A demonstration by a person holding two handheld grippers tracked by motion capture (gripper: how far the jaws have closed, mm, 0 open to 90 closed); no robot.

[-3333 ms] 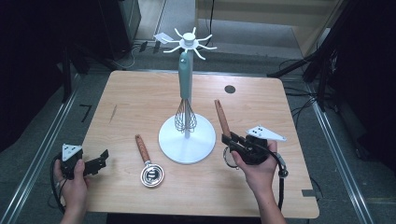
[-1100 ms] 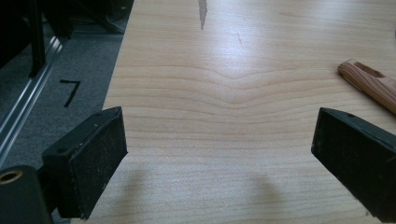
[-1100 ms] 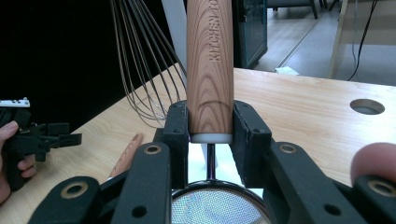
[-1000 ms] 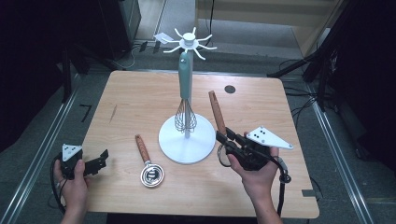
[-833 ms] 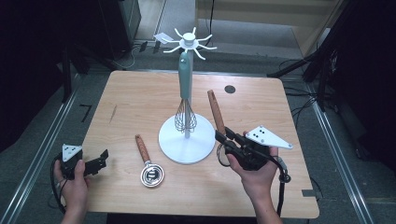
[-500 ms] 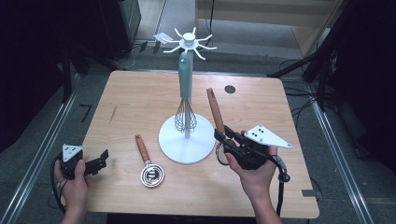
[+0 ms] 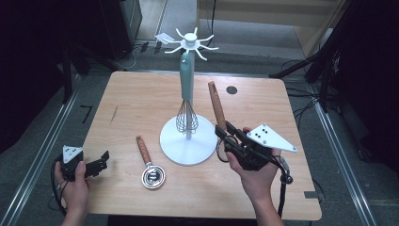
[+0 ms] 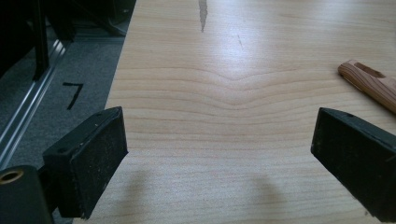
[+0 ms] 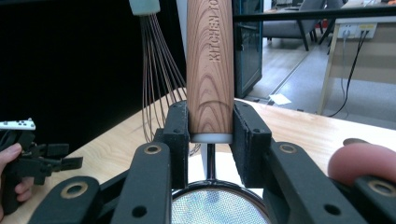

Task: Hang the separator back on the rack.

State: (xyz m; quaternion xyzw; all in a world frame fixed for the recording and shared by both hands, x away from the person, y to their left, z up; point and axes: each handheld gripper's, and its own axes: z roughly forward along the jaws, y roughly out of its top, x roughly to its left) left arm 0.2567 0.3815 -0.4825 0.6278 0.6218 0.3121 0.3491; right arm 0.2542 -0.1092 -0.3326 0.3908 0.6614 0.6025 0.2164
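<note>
The right tongs (image 9: pixel 210 135) clamp the wooden handle (image 9: pixel 209 65) of a mesh strainer (image 9: pixel 217 207), lifted beside the white stand (image 7: pixel 188 99) where a whisk (image 7: pixel 187 120) hangs. The left tongs (image 8: pixel 224 163) stand wide apart, low over the worktop's (image 7: pixel 141 99) near left corner. A second wooden-handled strainer (image 7: pixel 149 165) lies on the worktop.

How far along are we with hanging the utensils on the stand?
Done: the whisk hangs on the stand. In hand: the right gripper clamps the wooden-handled strainer, raised upright. Left: the second strainer lies on the table; the left gripper is open, idle.
</note>
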